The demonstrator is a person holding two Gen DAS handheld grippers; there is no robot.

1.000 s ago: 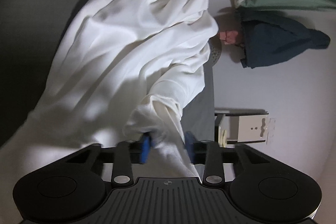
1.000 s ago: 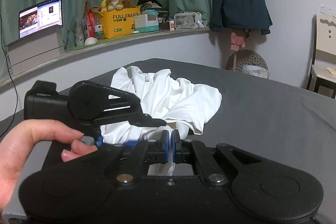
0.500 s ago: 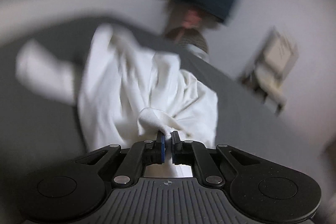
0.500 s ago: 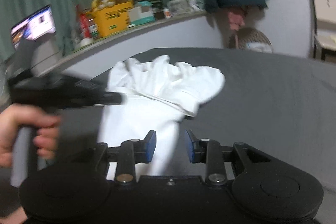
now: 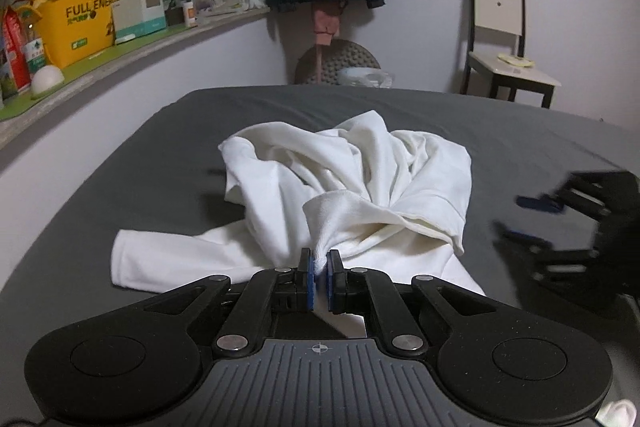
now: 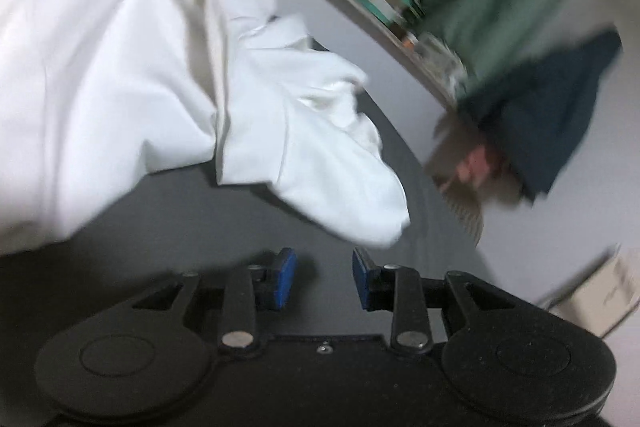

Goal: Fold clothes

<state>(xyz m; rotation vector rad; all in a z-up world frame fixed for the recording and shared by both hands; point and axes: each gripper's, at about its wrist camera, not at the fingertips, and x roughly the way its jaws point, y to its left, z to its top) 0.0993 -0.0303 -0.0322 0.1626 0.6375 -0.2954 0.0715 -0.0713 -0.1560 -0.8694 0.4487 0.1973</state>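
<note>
My left gripper (image 5: pixel 319 264) pinches 1 thin fold of the crumpled white shirt (image 5: pixel 352 179) (right gripper (image 6: pixel 324 277) spread, empty), so tugging risks slippage.

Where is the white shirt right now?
The white shirt lies crumpled in the middle of the grey bed in the left wrist view, one fold pinched in the left gripper, with the open right gripper off to its right.

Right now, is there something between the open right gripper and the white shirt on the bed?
Nothing visible. Only bare grey bed sheet lies between the right gripper and the white shirt; the left gripper already pinches it.
</note>
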